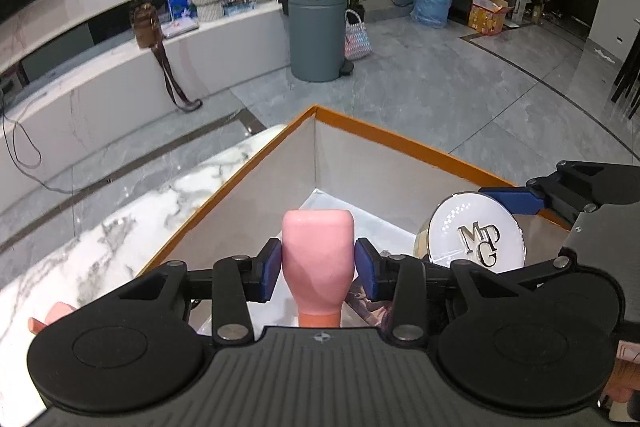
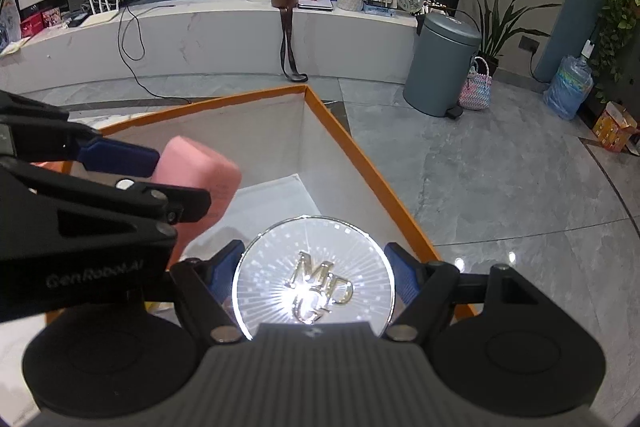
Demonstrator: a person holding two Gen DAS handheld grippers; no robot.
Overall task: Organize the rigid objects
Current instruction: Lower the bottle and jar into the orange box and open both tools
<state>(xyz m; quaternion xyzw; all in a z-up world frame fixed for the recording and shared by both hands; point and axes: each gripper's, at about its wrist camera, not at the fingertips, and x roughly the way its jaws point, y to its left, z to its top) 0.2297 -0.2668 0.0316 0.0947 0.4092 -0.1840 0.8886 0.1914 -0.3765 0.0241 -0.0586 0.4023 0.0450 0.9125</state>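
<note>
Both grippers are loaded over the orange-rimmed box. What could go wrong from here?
1. The left gripper and right gripper hang close together over the box; lowering both at once may knock their fingers together.
2. The round silver compact is pinched only at its edges and could slip or twist out.
3. The pink bottle tapers, so it might slide.

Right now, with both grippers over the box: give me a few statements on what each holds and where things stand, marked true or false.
1. The left gripper is shut on the pink bottle. True.
2. The right gripper holds a square black case. False: it grips a round white compact with raised metallic letters.
3. Both held items are above the orange-rimmed box. True.
4. The box stands on a wooden floor. False: it sits on a white marble tabletop.
5. The grey pedal bin lies tipped over. False: it stands upright on the floor.
</note>
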